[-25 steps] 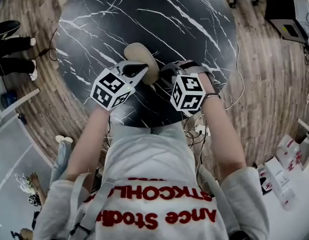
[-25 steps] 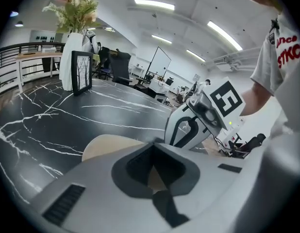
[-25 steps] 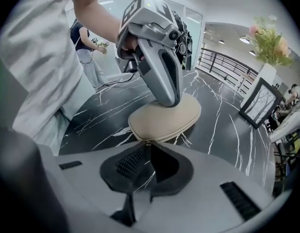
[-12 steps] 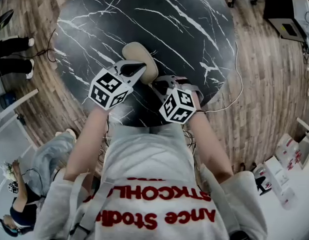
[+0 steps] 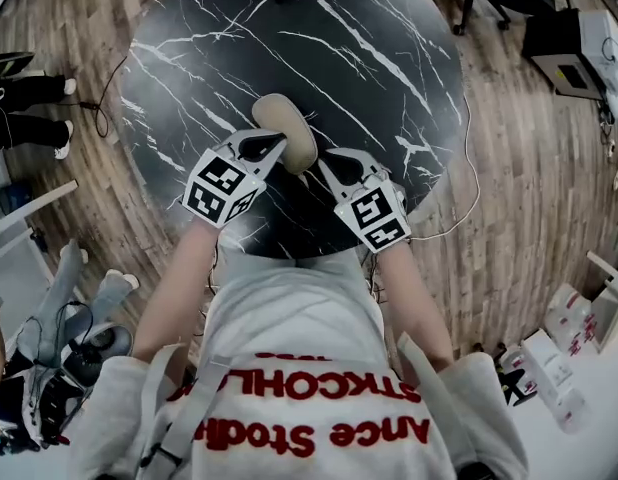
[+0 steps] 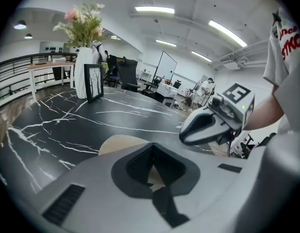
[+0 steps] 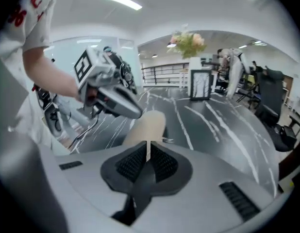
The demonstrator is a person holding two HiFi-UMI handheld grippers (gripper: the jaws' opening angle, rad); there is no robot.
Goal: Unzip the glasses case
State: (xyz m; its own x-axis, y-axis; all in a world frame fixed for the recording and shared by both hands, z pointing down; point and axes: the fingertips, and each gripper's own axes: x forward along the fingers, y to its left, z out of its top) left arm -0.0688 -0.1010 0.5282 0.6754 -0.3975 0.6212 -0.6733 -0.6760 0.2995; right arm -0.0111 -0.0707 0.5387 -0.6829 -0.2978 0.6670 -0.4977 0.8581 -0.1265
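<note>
Item: glasses case (image 5: 282,126), beige, oval, appears closed; lies flat on black marble table (image 5: 379,48), nearer the person's edge than the middle. L gripper (image 5: 277,144): at case's near-left end, tip on or just over it; tongs pressed together, can't tell whether a thin bit of case edge is nipped. R gripper (image 5: 325,160): just beside case's near-right side, seemingly apart from it; tongs drawn together bar a hairline slit. Pale sliver in the slit is prob. the case seen beyond; nothing clearly pinched. At case's right flank, a small metal bit (image 7: 168,141), prob. the zip pull, ahead of R tongs, not in them. Beyond case, far side of table: white vase w/ flowers (image 6: 84,74), framed picture (image 6: 93,83). Step (judged): set-up, w/ L steadying case and R lining up on the pull; zip not yet started. Next needs: R tongs to open a little, close on the pull tab, then draw it round case's rim while L stops case sliding.
</note>
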